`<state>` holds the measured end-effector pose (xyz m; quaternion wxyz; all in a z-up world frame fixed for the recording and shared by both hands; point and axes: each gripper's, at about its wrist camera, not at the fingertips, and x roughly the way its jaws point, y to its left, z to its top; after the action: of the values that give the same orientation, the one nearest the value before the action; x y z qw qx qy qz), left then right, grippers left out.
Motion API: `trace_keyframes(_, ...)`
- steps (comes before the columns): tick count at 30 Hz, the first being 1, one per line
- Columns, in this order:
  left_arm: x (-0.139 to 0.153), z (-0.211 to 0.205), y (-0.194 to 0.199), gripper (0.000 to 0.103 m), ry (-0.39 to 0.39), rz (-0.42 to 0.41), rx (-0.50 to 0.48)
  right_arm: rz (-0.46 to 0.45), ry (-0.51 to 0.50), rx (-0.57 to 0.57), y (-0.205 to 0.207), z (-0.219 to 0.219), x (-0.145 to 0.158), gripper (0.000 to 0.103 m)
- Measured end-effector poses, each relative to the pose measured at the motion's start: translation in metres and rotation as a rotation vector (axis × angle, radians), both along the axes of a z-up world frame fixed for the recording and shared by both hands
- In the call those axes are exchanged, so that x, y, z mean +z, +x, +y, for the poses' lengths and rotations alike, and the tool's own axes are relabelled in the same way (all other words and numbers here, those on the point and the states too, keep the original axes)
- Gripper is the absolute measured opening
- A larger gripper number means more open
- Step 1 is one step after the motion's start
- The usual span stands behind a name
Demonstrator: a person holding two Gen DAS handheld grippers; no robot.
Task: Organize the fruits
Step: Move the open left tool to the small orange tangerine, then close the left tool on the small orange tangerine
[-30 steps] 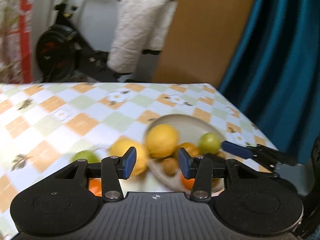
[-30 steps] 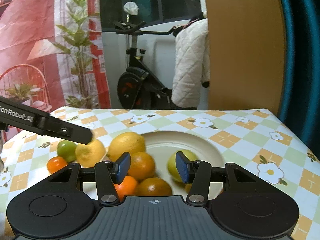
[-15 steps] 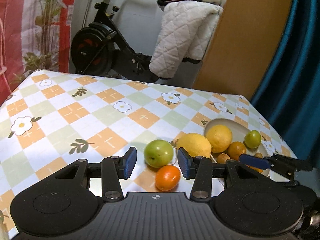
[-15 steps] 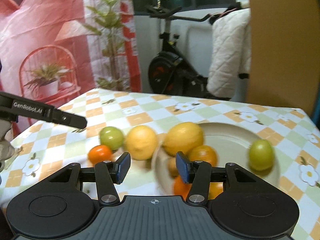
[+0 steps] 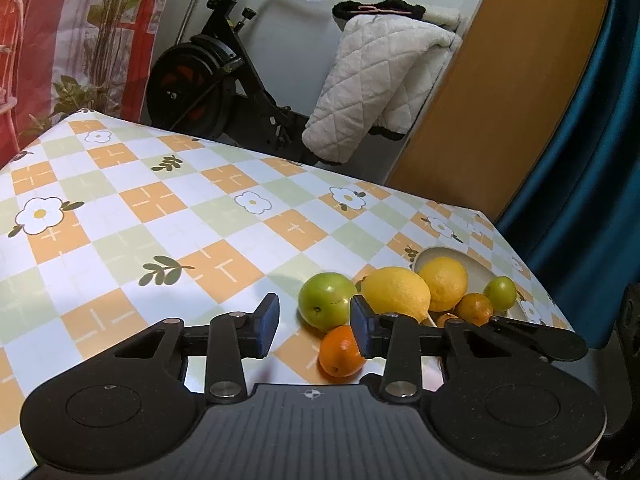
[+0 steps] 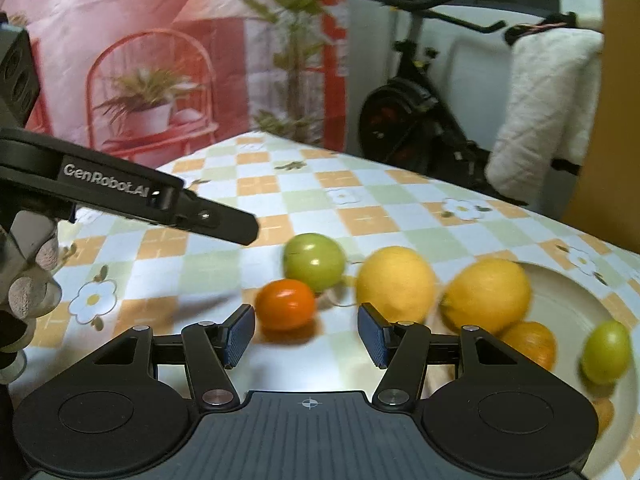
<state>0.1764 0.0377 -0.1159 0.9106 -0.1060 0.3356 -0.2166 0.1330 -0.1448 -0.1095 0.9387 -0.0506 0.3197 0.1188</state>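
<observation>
Orange (image 6: 285, 305) lies just beyond right tongs (image 6: 306, 334).

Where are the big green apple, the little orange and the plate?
big green apple (image 5: 326, 306), left wrist view, on its rounded front.
little orange (image 5: 340, 351), left wrist view, on its peel's middle.
plate (image 6: 572, 300), right wrist view, on its bare inner rim.

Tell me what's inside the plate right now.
The plate holds a yellow lemon, an orange and a small green fruit; the right gripper's body hides its near part.

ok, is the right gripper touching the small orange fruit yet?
Apart. The right wrist view shows tablecloth between the opening right gripper and the orange fruit; nothing sits between its jaws.
</observation>
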Motion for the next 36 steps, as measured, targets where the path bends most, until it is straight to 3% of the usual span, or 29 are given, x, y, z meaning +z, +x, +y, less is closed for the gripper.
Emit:
trace_keyframes(7,-0.004,0.005,-0.001,0.041,0.010,-0.003,0.026,0.014,-0.016,0.021,0.011,0.012,-0.006,0.051)
trace_keyframes(15,-0.007,-0.006,0.002,0.041,-0.029,0.018,-0.041,0.027,-0.025,0.009,0.022,0.019,-0.016,0.049)
trace_keyframes(20,-0.018,-0.018,0.004,0.041,-0.005,0.053,-0.089,0.036,-0.028,0.008,0.025,0.021,-0.021,0.045)
trace_keyframes(36,-0.035,-0.031,0.010,0.039,0.010,0.101,-0.122,0.026,0.007,-0.010,0.022,0.016,-0.024,0.038)
